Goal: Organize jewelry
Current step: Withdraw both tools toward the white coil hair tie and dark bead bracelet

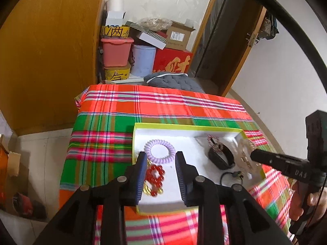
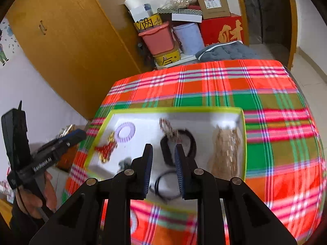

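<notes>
As far as could be judged, sorting was nearly done: lilac coil tie (image 1: pixel 160 149), red bead piece (image 1: pixel 155 176), black band (image 1: pixel 221 157) and gold chains (image 2: pixel 225 149) were lodged inside the box (image 1: pixel 184 127) at lower centre, on the counter (image 1: pixel 114 122). Left gripper (image 1: pixel 161 173) and right gripper (image 2: pixel 163 167) fingers were parted, nothing held.

The right gripper (image 2: pixel 163 171) is hovering, jaws parted and empty, over a yellow-rimmed white tray (image 2: pixel 244 134) holding a purple coil hair tie (image 2: pixel 125 131) and black bands (image 2: pixel 191 140), sitting on a plaid tablecloth (image 2: pixel 265 102).
</notes>
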